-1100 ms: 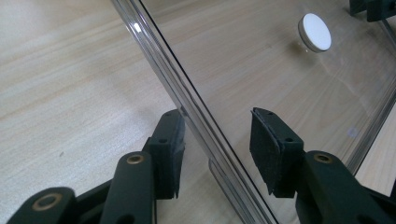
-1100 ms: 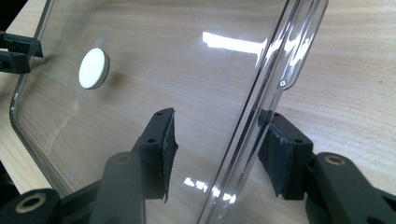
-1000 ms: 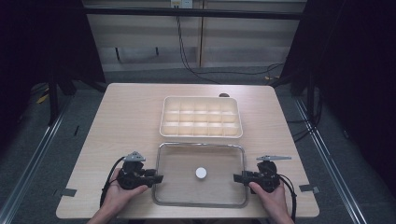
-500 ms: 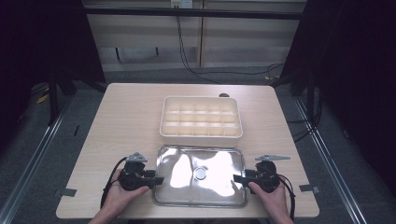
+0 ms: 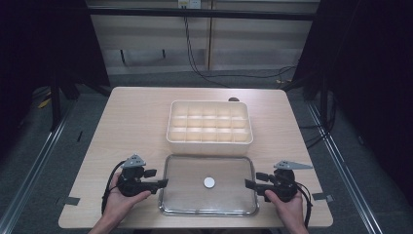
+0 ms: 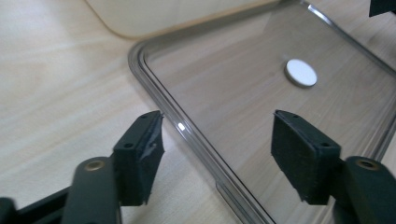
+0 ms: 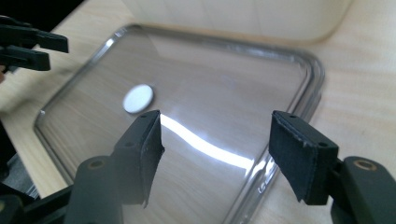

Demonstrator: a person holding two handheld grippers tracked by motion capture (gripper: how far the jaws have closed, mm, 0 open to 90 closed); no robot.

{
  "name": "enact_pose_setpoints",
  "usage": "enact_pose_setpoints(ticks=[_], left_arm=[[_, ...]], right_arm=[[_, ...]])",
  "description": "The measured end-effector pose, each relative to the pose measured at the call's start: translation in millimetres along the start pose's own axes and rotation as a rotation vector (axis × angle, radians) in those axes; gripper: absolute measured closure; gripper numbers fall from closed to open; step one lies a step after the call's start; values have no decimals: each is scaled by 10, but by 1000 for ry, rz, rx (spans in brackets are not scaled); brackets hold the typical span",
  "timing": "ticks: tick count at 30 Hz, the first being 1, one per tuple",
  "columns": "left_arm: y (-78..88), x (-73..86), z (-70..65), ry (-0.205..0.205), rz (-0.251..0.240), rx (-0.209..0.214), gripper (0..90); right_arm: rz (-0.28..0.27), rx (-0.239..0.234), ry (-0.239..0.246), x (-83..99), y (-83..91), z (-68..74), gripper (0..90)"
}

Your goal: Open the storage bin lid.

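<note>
Both sets of jaws have just been opening, and the clear rectangular plastic lid (image 5: 208,184), reflecting glare half a second ago, now lies flat on the light wooden table (image 5: 131,122). Left gripper (image 5: 157,184): jaws apart, straddling the lid's left rim without pressing it. Right gripper (image 5: 250,184): jaws apart over the lid's right rim, nothing clamped. Lid sits just in front of the cream compartmented plastic box (image 5: 209,122), between the grippers. Small white round disc (image 5: 209,183) marks the lid's middle
</note>
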State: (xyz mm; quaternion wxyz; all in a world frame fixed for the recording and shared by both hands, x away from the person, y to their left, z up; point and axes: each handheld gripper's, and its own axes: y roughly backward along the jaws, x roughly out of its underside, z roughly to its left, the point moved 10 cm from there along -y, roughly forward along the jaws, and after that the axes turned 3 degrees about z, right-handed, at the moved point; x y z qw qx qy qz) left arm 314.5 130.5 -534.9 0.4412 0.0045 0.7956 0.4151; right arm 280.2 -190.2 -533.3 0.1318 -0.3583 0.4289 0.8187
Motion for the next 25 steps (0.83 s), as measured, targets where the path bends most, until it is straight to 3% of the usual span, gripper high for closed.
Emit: enact_pose_setpoints(ticks=[4,7,11,17,19,22,23,25], left_arm=[[154,-56,32,-60,-67,-28,294],[230,-65,105,-62,-87,-46,288],[321,-57,245,-32,-106,-73,274],[431,-18,475,15,-121,-130,250],[473,4,607,62,-137,-157,250],[509,-1,647,79,-156,-175,244],[525,-11,665,92,-170,-183,239],[561,-44,688,119,-207,-183,224]], right_arm=[[-58,1,36,-81,146,34,344],[-91,23,55,-121,233,4,327],[-106,54,35,-99,309,-142,299],[-158,72,15,-149,470,-237,282],[-207,102,2,-190,567,-362,260],[-229,135,-12,-206,623,-469,243],[-240,154,-35,-205,660,-557,224],[-244,165,-43,-197,671,-593,223]])
